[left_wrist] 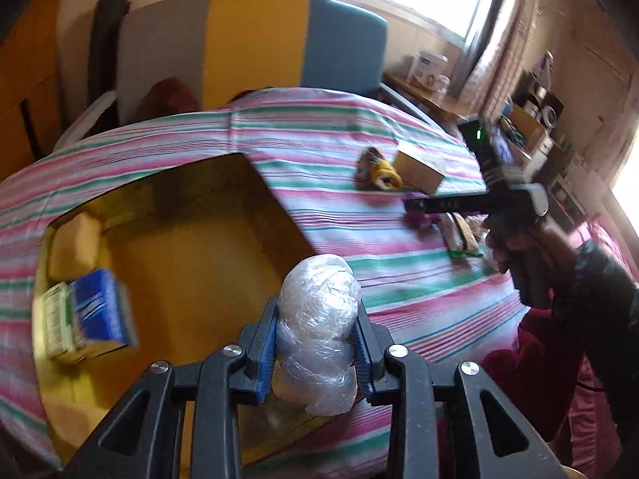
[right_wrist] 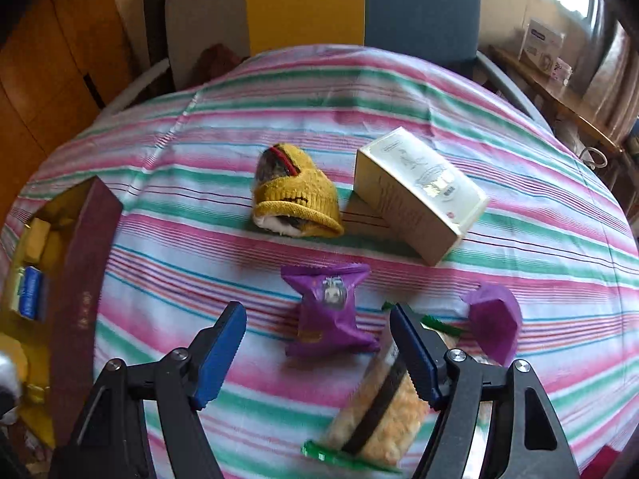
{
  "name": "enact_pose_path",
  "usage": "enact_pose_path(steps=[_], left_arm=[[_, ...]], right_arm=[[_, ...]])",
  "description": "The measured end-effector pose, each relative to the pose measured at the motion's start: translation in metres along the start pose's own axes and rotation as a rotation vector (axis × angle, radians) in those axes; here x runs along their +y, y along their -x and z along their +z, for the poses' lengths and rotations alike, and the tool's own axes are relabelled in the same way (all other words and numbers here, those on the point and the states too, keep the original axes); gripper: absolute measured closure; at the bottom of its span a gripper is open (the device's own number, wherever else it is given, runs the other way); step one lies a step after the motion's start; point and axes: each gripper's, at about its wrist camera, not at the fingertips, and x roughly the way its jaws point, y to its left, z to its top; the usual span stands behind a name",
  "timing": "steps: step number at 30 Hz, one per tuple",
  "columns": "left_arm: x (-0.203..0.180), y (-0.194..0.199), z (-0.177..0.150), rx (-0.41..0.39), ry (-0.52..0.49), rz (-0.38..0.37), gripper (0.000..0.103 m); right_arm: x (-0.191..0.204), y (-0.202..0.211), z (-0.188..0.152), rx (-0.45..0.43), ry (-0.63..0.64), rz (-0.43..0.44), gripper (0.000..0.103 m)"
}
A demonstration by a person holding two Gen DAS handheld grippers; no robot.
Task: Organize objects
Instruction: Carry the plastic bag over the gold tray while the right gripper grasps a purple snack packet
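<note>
A striped pink, green and white cloth [right_wrist: 359, 92] covers the table, with a grey, yellow and blue chair back [left_wrist: 255, 40] behind it at the top of both views. In the left wrist view the left gripper [left_wrist: 315, 343] tilts downward at lower centre, its jaws clamped on a bundle wrapped in clear plastic [left_wrist: 319, 319], held over the near right edge of the open yellow-lined box [left_wrist: 191, 247]; a blue packet [left_wrist: 100, 311] inside the box is blurred and its print is unreadable. At the right edge a hand [left_wrist: 519, 247] in a dark sleeve holds the right gripper [right_wrist: 319, 355], which points steeply down with its jaws apart, nothing pressed between them, above a purple snack packet [right_wrist: 331, 311] and a clear pack of yellowish snacks [right_wrist: 379, 407] partly hidden behind the right finger. Further up lie a yellow knitted hat [right_wrist: 299, 195] and a cream carton [right_wrist: 415, 195], its lettering too small to read.
</note>
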Motion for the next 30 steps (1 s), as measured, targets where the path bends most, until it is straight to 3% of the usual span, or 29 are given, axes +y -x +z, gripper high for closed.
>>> enact_pose_path(steps=[1,2,3,6,10,15,20,24,27,30], left_arm=[[0.007,0.005,0.000,-0.005,0.025,0.005,0.070],[0.018,0.012,-0.001,-0.020,0.056,0.007,0.070],[0.029,0.019,-0.002,-0.033,0.088,0.015,0.070],[0.071,0.048,-0.007,-0.091,0.199,0.087,0.070],[0.117,0.079,-0.020,-0.122,0.313,0.179,0.070],[0.146,0.093,-0.042,-0.110,0.401,0.215,0.070],[0.136,0.082,-0.044,-0.092,0.389,0.151,0.070],[0.115,0.065,-0.024,-0.079,0.326,0.101,0.070],[0.106,0.044,-0.008,-0.017,0.226,0.163,0.070],[0.117,0.017,-0.006,0.072,0.200,0.217,0.067]], right_arm=[[0.000,-0.007,0.002,0.008,0.003,-0.008,0.034],[0.000,-0.015,0.003,0.010,0.005,-0.013,0.046],[0.000,-0.022,0.003,0.024,0.009,-0.016,0.073],[0.007,-0.032,0.002,0.040,0.057,-0.048,0.070],[0.005,-0.038,0.001,0.075,0.050,-0.015,0.070],[-0.004,-0.041,0.002,0.088,0.013,0.019,0.069],[-0.009,-0.043,0.001,0.088,-0.016,0.045,0.069],[-0.004,-0.038,-0.002,0.088,-0.009,0.036,0.069],[-0.002,-0.038,-0.002,0.083,0.005,0.026,0.069],[0.001,-0.038,-0.002,0.080,0.015,0.016,0.069]])
